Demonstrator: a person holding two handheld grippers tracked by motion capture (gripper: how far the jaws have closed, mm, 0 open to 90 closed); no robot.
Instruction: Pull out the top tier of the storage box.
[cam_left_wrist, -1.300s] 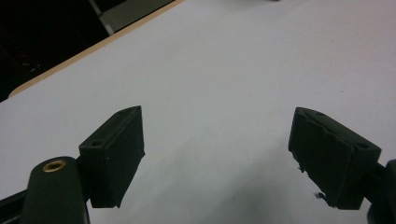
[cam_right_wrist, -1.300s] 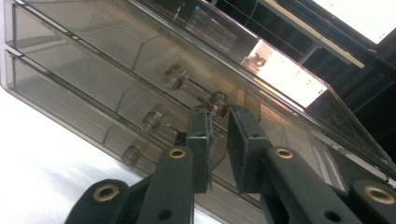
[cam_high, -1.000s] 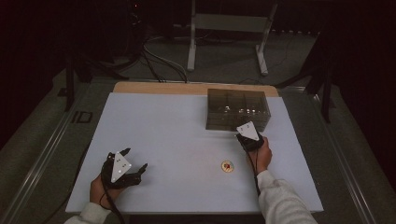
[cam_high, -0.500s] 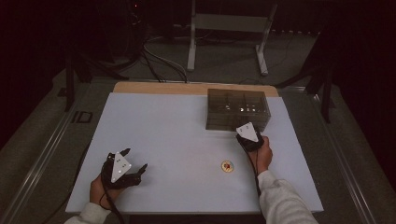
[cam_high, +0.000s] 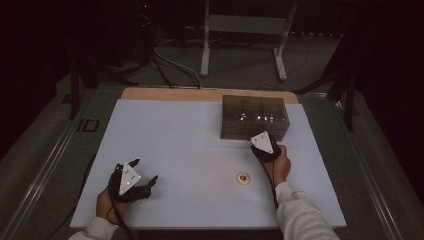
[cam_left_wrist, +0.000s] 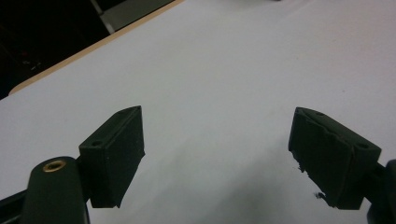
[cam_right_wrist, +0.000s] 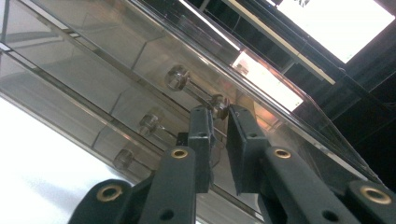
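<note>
Over to the right gripper (cam_right_wrist: 218, 112): just been squeezing in, down to a thin slit now, tips brought up against the front of the clear drawer box (cam_high: 255, 117) at the far right of the white table (cam_high: 165, 135). Has one small round knob (cam_right_wrist: 219, 101) right at those tips, in line with the slit. Pinched yet? Cannot tell: too close and too glassy to call whether the pads press on it or only flank it. Otherwise no change from a second ago in the high view: same spot for the box, no drawer visibly drawn out, same pose for the right hand (cam_high: 280, 167) behind the tool. Reads as the grab before a pull, so early days: knob lined up, drawer not yet opened. Calls next for a firm bite and a straight draw back toward the near edge. Easy to slip off a knob that small if tugged at an angle. Down at the near left, the left gripper (cam_high: 145, 171) idling: spread wide, nothing between the jaws, held low over bare tabletop, well apart from the box. Might be wanted to steady that box, light as it looks, in case of a slide with the pull. Also lying out there, a little round token (cam_high: 243, 178), near the right hand on its left, untouched and for now no part of the action.
</note>
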